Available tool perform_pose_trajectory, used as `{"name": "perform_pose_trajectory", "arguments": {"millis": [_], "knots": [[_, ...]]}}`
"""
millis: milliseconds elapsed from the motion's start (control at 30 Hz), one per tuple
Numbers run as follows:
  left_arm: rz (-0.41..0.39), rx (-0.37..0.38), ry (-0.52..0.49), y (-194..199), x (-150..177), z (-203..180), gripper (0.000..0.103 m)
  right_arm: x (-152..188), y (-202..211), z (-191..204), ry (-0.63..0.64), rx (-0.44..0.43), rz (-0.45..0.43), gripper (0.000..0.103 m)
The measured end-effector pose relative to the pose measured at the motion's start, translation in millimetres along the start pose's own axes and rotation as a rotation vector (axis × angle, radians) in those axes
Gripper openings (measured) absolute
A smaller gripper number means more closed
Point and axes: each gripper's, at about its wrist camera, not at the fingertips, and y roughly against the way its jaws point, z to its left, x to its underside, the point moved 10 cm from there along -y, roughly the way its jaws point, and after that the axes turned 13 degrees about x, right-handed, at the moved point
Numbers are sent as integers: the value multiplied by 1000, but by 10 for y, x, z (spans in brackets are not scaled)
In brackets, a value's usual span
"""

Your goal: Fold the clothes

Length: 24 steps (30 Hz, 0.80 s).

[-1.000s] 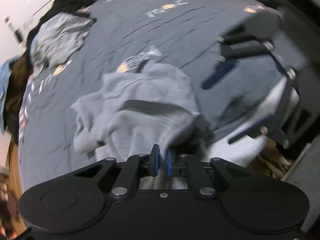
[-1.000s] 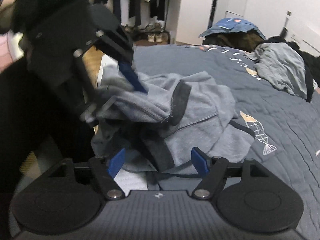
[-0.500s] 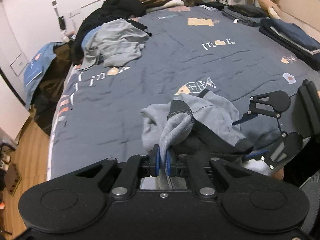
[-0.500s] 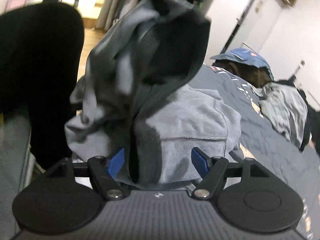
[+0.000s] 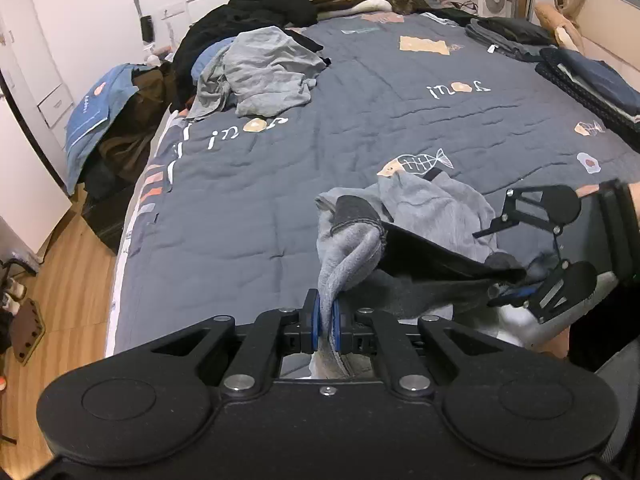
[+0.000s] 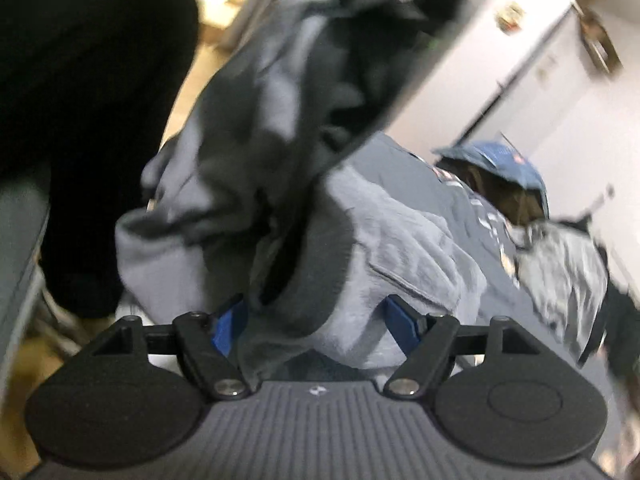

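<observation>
A grey sweatshirt (image 5: 436, 208) with dark ribbed trim lies bunched at the near edge of the bed (image 5: 320, 140). My left gripper (image 5: 326, 316) is shut on a fold of its cloth and holds that part lifted above the quilt. In the left wrist view my right gripper (image 5: 492, 266) sits at the right, beside the taut dark hem. From the right wrist the sweatshirt (image 6: 400, 240) hangs and drapes right in front of the camera. The right gripper (image 6: 316, 316) is opening, its jaws wide, with cloth loose between them and not pinched.
A crumpled grey garment (image 5: 268, 72) and black clothes (image 5: 256, 12) are heaped at the bed's far left. Folded stacks (image 5: 592, 76) line the right edge. A blue-covered pile (image 5: 92, 116) stands beside the bed, over wooden floor (image 5: 60, 280). A person's dark clothing (image 6: 80, 120) fills the left.
My left gripper has risen and pulled back with the sweatshirt's fold, lifting it off the quilt. The right gripper has rolled and now sits under the hanging cloth, jaws still apart.
</observation>
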Motion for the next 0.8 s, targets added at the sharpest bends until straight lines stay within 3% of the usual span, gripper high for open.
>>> {"name": "perform_pose_trajectory", "arguments": {"millis": [67, 167, 200, 233, 300, 433, 500, 600, 700, 800], "knots": [[-3, -1, 8, 5, -8, 23, 7, 4, -57, 10, 30, 17, -14, 75], [-10, -3, 22, 23, -10, 71, 7, -24, -151, -178, -77, 16, -18, 72], [-13, -4, 25, 30, -7, 90, 7, -37, -164, -236, -119, -1, -18, 66], [-15, -5, 29, 39, -5, 109, 7, -53, -174, -289, -158, -19, -20, 54], [-19, -4, 39, 56, 0, 150, 7, -88, -166, -397, -228, -57, -21, 44], [-22, -1, 49, 81, 0, 216, 7, -164, -28, -657, -370, -116, -61, 42], [-20, 5, 51, 72, 13, 220, 7, -144, 3, -741, -373, -105, -67, 42], [-18, 12, 53, 46, 32, 214, 7, -105, -22, -813, -396, -106, -57, 30], [-14, 17, 58, 17, 49, 227, 7, -169, 27, -932, -478, -105, -93, 28], [-8, 20, 60, -26, 58, 241, 7, -143, -112, -943, -492, -90, -55, 30]]}}
